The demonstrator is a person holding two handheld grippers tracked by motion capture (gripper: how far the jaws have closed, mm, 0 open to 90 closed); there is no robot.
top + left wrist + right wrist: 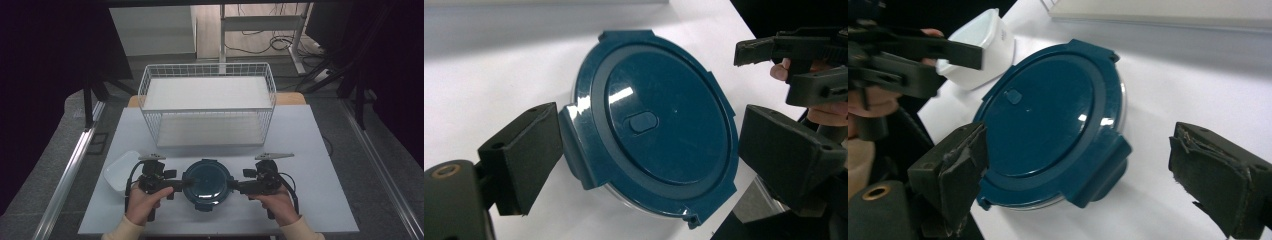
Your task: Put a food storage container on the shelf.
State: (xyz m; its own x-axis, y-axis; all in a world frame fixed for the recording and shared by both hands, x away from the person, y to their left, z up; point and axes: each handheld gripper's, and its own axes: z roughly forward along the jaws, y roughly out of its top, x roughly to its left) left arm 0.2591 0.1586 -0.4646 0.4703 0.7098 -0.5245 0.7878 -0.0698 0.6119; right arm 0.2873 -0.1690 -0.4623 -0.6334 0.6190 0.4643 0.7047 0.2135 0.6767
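The round container with the dark blue lid [206,183] sits on the white bench [320,165], in front of the wire basket [207,102] and just right of the white dish [121,170]. The left gripper [176,187] comes at the container's left side and the right gripper [238,187] at its right; both have their fingers released and spread wide, with nothing clamped. In the left gripper view, one finger [524,155] stands just beside a locking tab on the lid's rim; in the right gripper view another tab lies between the fingers [955,172] — near, but whether touching I cannot tell.

The risk from here: the tabs look glossy and slanted, so a finger closing off-centre could slide off. If one side pulls before the other, the container may skid across the smooth bench toward the white dish — or tip rather than unlatch.
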